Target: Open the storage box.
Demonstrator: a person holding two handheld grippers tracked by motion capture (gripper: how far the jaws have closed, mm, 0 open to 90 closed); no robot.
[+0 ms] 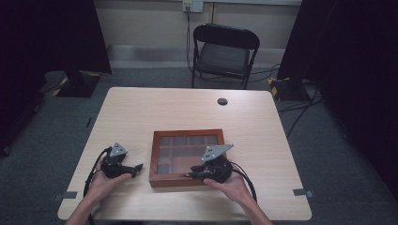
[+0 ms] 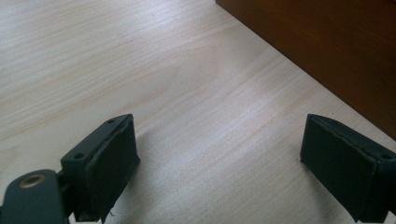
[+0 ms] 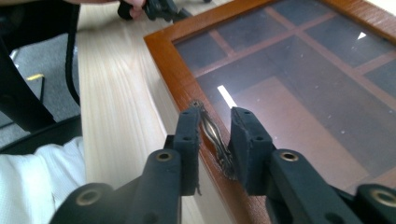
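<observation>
A brown wooden box (image 1: 187, 133) with a glass lid (image 3: 299, 98) over several compartments sits at the table's near middle. A small metal handle (image 3: 211, 131) is fixed to the lid's front rim. My right gripper (image 1: 190, 174) is at that rim. In the right gripper view its jaws (image 3: 215, 116) stand narrowly apart on either side of the handle, with a sliver of gap still showing. My left gripper (image 1: 137, 168) rests on the table left of the box. Its jaws (image 2: 217, 163) are wide open over bare wood, beside the box's side wall (image 2: 327, 46).
A black folding chair (image 1: 223, 51) stands beyond the table's far edge. A dark cable hole (image 1: 222, 101) is in the tabletop behind the box. Light wood (image 1: 141, 112) stretches around the box. Cables trail from both grippers toward the near edge.
</observation>
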